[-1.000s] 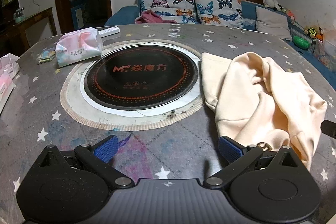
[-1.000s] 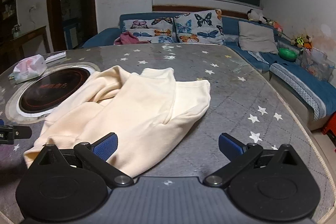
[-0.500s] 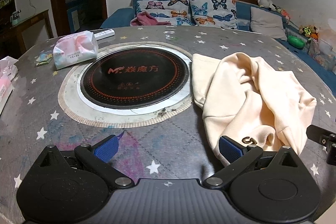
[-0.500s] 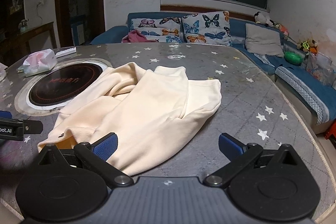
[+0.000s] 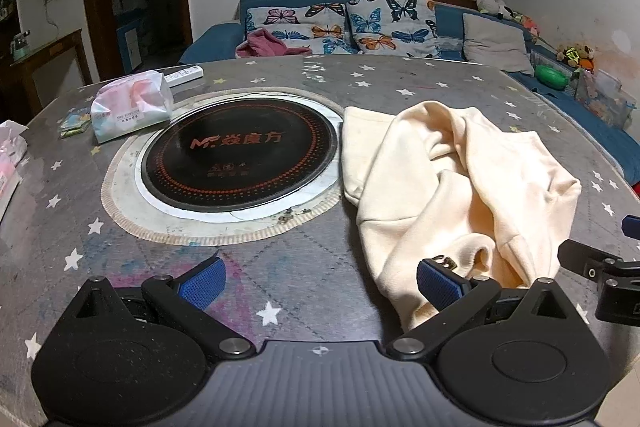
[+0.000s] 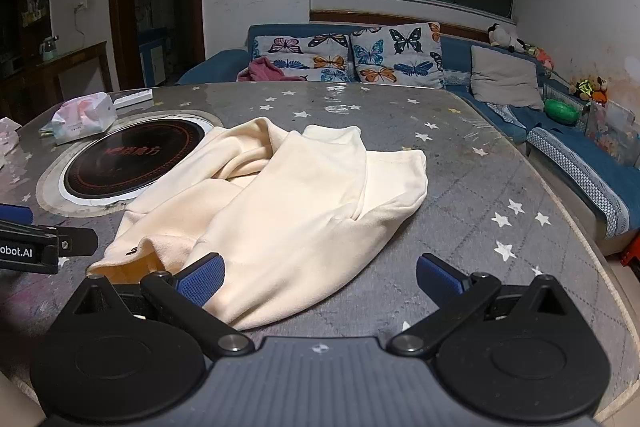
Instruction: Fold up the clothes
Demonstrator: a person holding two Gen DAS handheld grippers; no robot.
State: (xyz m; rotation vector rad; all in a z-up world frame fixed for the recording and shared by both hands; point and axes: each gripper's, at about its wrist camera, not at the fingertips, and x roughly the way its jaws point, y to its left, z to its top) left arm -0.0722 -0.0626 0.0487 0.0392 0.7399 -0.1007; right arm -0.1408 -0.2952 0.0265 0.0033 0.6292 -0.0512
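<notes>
A cream garment [image 5: 460, 195] lies crumpled on the grey star-patterned table [image 5: 280, 291], right of the round cooktop; it also shows in the right wrist view [image 6: 288, 211]. My left gripper [image 5: 320, 281] is open at the table's near edge, its right pad by the garment's near hem. My right gripper [image 6: 320, 277] is open over the garment's near right edge, holding nothing. Each gripper shows at the edge of the other's view: the right one [image 5: 600, 271], the left one [image 6: 36, 247].
A black round induction cooktop [image 5: 240, 153] is set into the table. A tissue pack [image 5: 130, 105] and a white remote [image 5: 184, 74] lie at the far left. A blue sofa [image 5: 360, 27] with butterfly cushions stands behind the table and along the right.
Both grippers have pulled back and risen a little, so the garment and cooktop look farther away. The garment has not moved. Both grippers stay open.
</notes>
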